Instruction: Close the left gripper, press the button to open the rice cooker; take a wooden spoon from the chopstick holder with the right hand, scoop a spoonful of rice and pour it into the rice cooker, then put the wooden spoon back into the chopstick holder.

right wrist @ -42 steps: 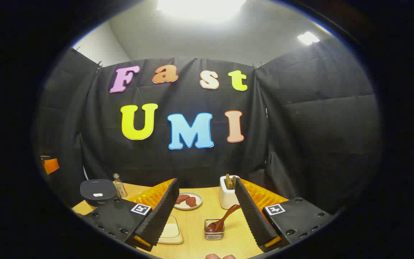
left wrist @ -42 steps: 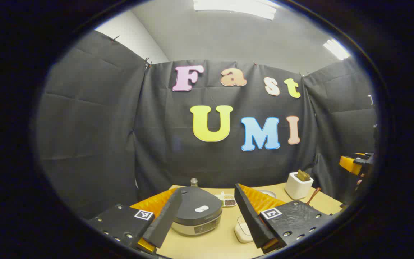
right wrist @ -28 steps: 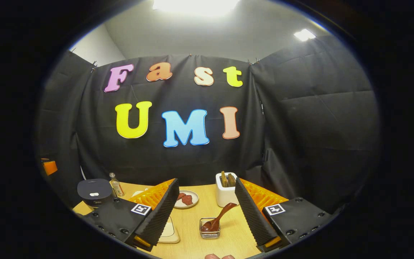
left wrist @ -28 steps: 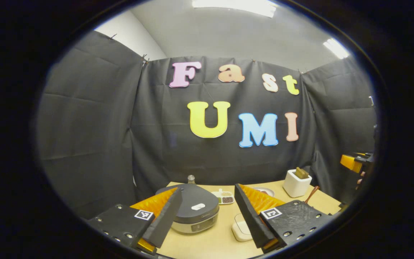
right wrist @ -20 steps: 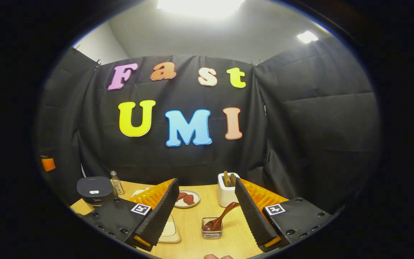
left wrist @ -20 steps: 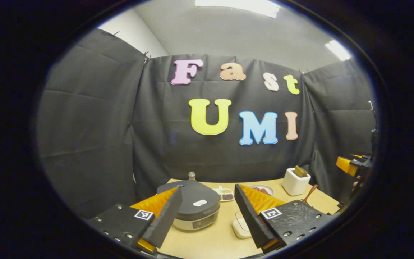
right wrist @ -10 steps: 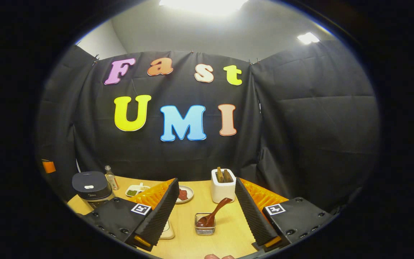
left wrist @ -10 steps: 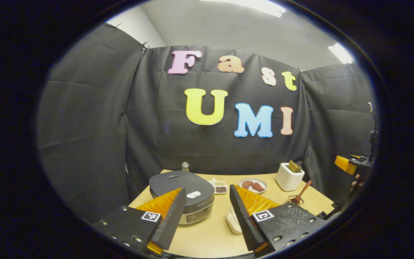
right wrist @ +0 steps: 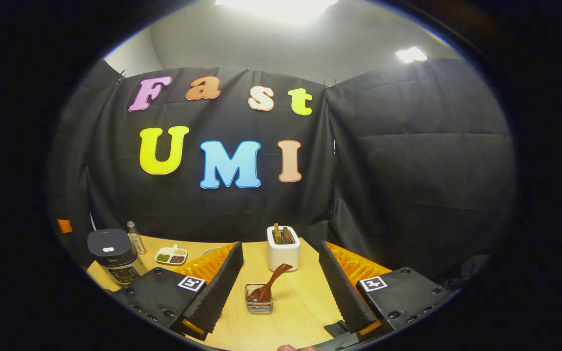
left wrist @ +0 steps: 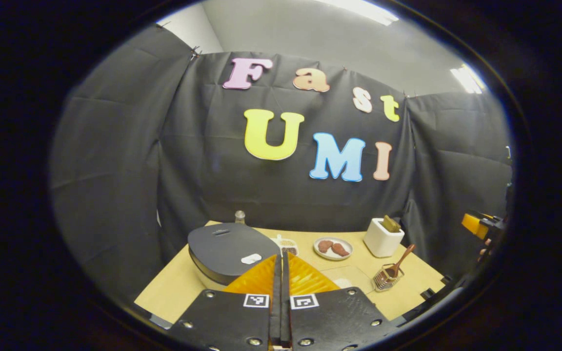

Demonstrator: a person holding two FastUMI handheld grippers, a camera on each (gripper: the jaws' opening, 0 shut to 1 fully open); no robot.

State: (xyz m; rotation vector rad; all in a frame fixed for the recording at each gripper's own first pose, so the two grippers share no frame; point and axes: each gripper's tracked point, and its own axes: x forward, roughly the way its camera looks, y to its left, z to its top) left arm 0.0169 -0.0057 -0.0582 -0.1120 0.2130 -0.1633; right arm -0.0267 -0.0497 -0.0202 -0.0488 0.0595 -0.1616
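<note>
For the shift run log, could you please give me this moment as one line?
left tool: shut, empty, above rice cooker | lid: down | right tool: open, empty | wooden spoon: in wire basket

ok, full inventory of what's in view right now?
rice cooker: 1, dark lid shut, table's left
bottle: 1, small, clear, behind the cooker
divided dish: 1, white, right of the cooker
plate: 1, white, two reddish-brown pieces, mid-table
chopstick holder: 1, white, wooden utensils upright inside, back right
wire basket: 1, metal, in front of the holder
wooden spoon: 1, brown, leaning in the basket
table: 1, light wood
left claw: shut, above the cooker's near edge
right claw: open, facing the basket
</note>
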